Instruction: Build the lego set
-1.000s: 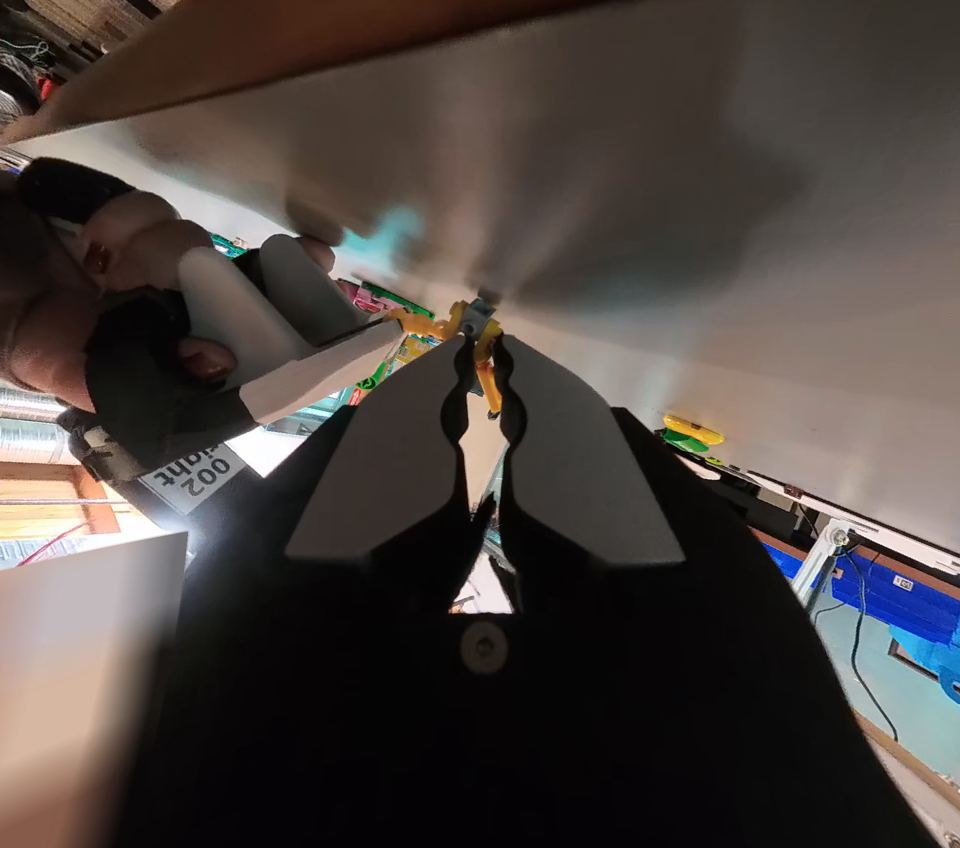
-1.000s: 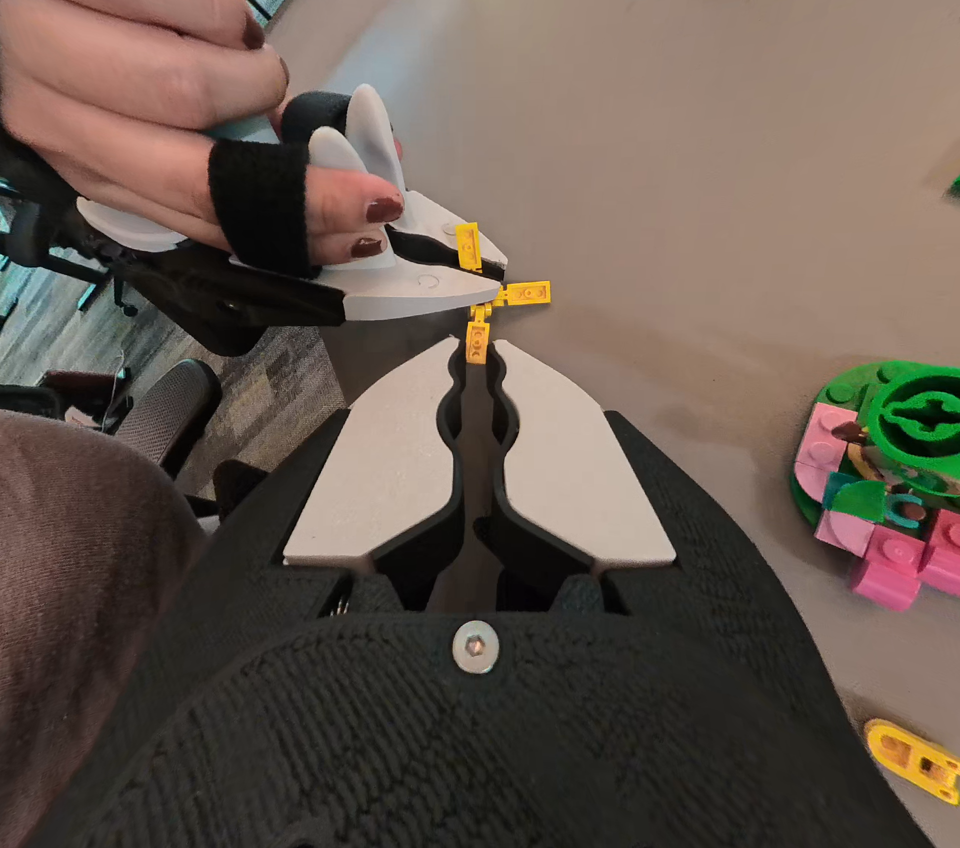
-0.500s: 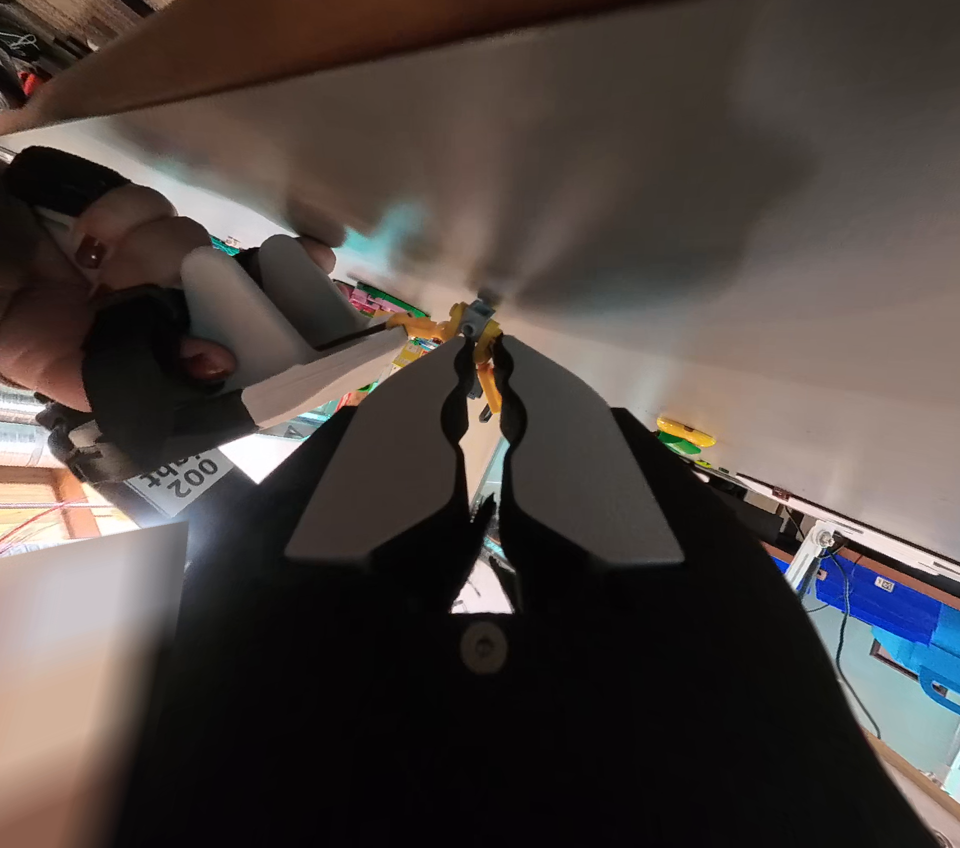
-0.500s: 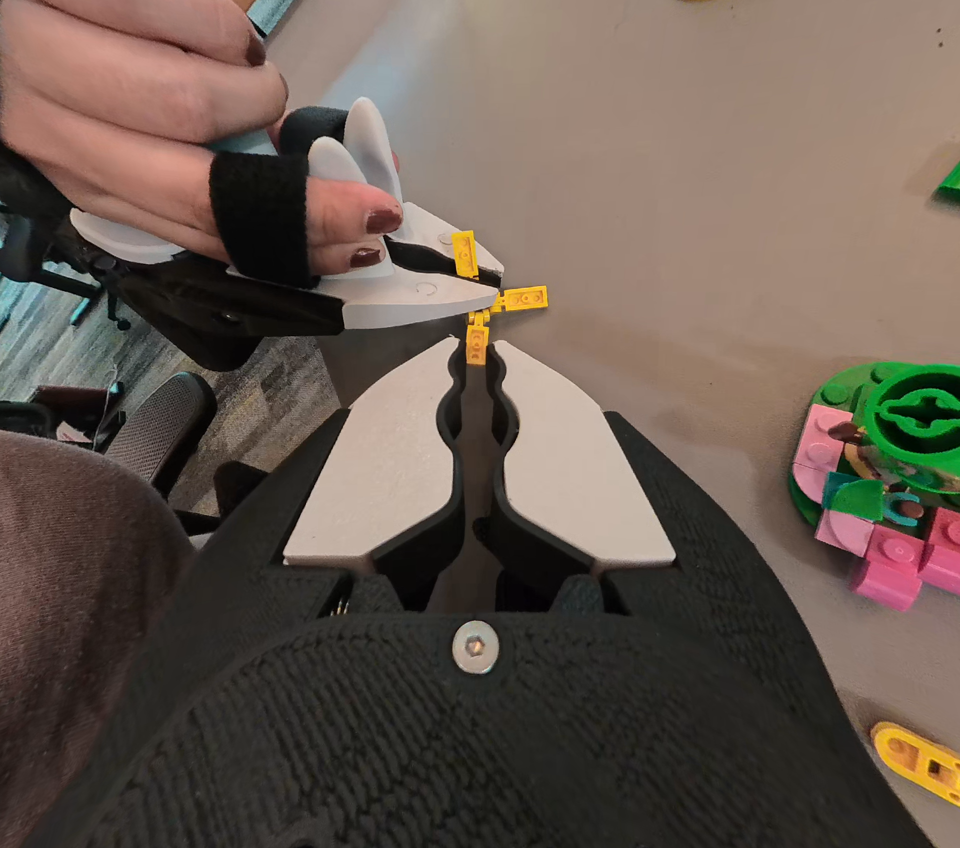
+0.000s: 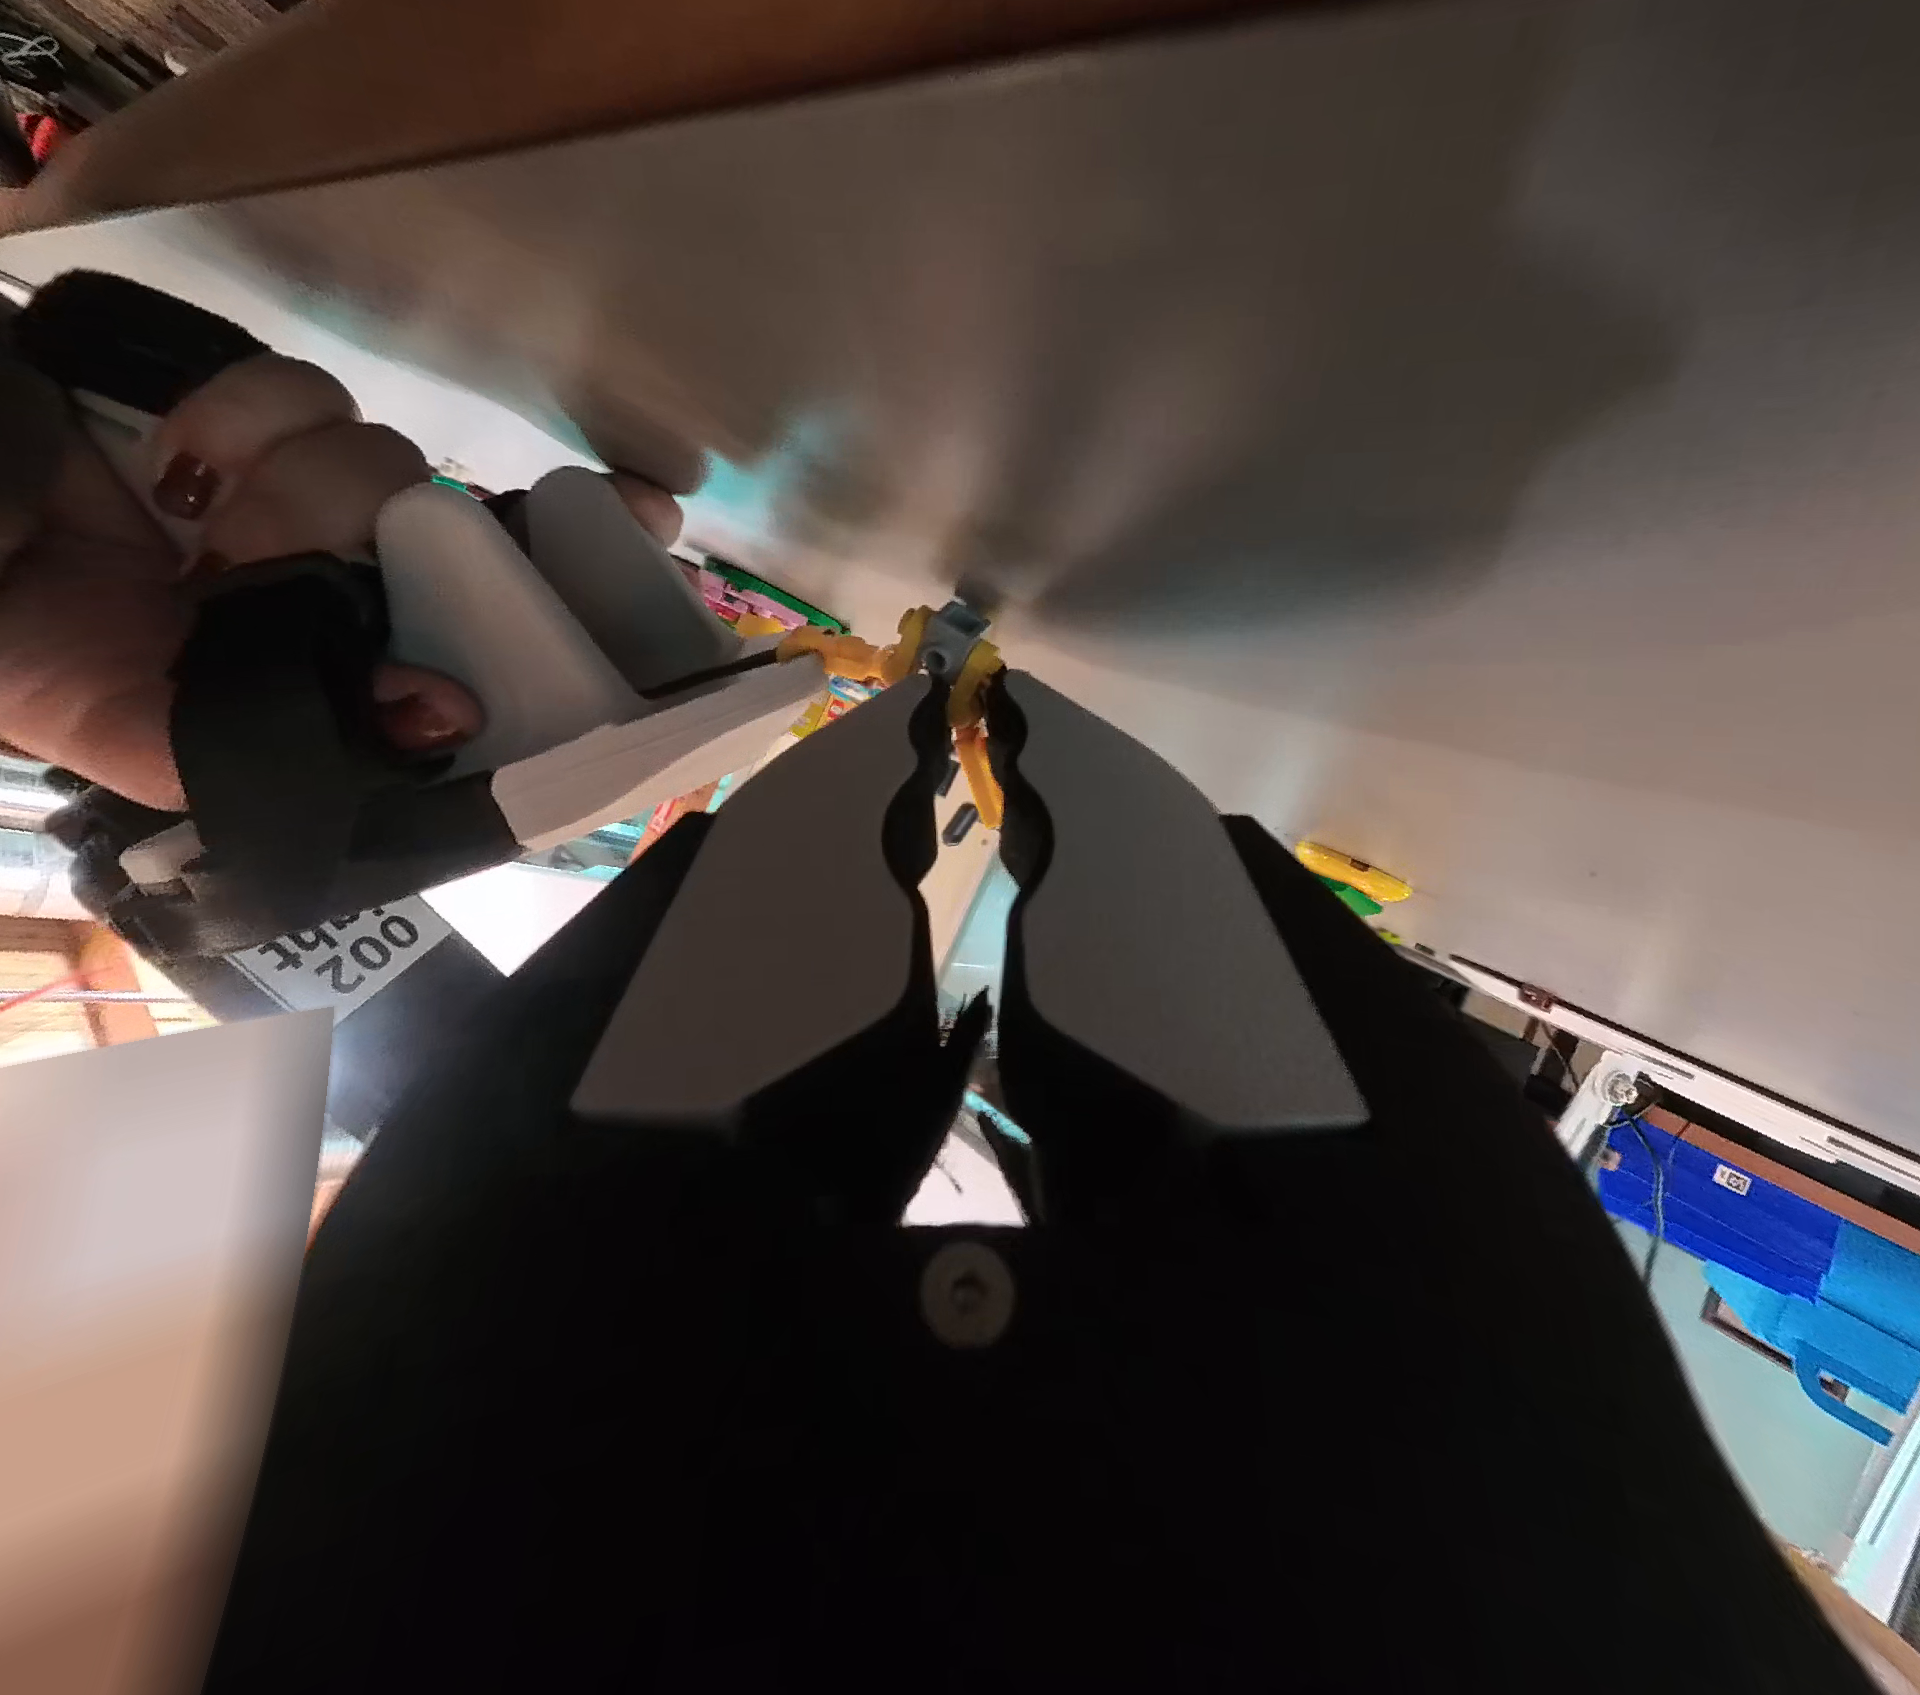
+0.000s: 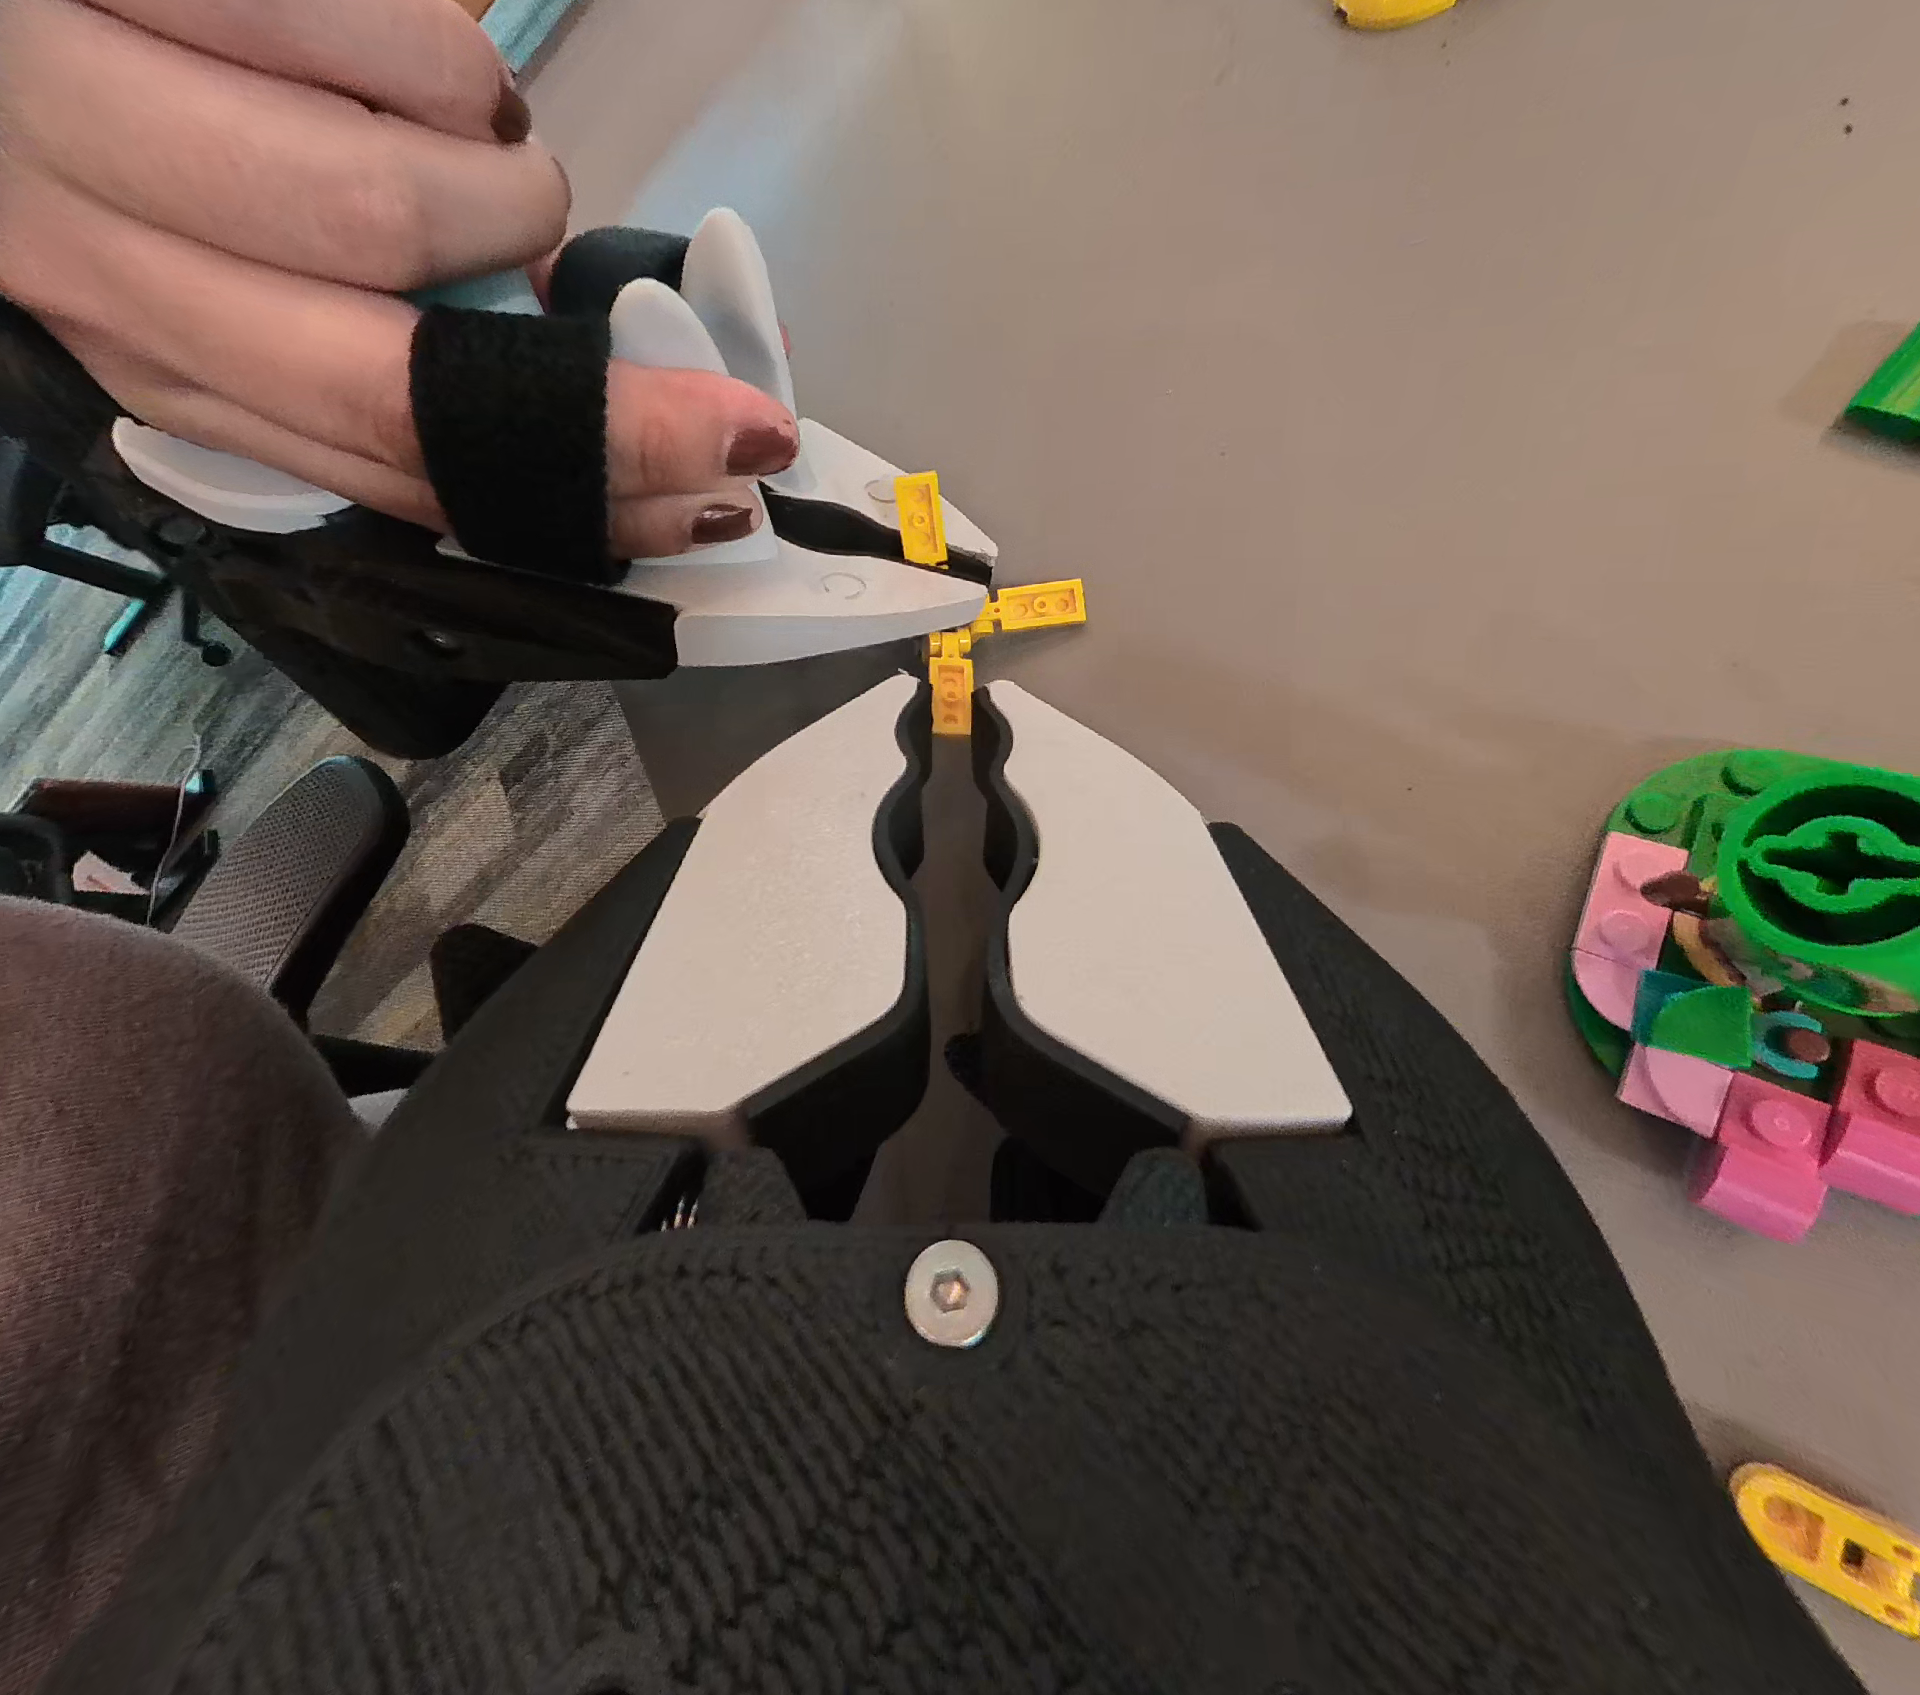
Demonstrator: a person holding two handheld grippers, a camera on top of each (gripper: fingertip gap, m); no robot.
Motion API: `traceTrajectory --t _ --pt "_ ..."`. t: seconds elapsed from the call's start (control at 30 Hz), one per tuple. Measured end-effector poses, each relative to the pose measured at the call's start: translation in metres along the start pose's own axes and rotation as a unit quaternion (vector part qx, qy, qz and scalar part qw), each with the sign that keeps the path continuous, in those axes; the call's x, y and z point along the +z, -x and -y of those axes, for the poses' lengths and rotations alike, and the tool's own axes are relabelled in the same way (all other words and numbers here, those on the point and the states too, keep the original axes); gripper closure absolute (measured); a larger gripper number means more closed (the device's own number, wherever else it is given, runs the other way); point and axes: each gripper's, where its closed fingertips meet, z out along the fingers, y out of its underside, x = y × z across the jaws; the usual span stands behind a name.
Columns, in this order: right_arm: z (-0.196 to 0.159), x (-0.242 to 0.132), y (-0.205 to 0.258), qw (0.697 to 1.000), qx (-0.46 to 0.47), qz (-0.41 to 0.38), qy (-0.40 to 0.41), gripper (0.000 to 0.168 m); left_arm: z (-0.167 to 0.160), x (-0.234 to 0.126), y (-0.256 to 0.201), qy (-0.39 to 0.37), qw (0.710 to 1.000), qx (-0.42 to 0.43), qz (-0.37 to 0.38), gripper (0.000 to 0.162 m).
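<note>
- We see both grippers pinching one small yellow lego propeller piece w/ hinged blades (image 6: 971, 643), held just above the grey table (image 6: 1299, 315).
- Right gripper (image 6: 953, 689) clamps the near blade.
- Left gripper (image 6: 961, 580) clamps another blade.
- Green-pink lego build (image 6: 1766, 970) sits well apart at right.

green piece (image 6: 1893, 398) cut by right edge, yellow plate (image 6: 1834, 1524) too — tabletop (image 5: 1143, 315) blurred
</note>
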Motion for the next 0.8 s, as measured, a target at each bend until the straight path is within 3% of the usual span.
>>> traceTrajectory --t 0.53,0.67,0.77,0.8 --pt "0.002 0.003 -0.001 1.0 0.0 0.004 0.005 0.163 -0.001 0.0 -0.001 0.013 0.999 -0.038 0.002 0.156" --pt "0.005 0.001 0.001 1.0 0.002 0.012 -0.019 0.163 -0.002 0.0 -0.002 0.027 0.993 -0.113 0.0 0.156" --pt "0.008 -0.008 0.014 0.997 0.001 0.052 -0.05 0.134 -0.003 -0.002 -0.007 0.047 0.982 -0.184 -0.01 0.155" --pt "0.01 -0.014 0.017 0.996 -0.013 0.056 -0.066 0.133 -0.006 -0.003 -0.011 0.06 0.977 -0.201 -0.021 0.155"
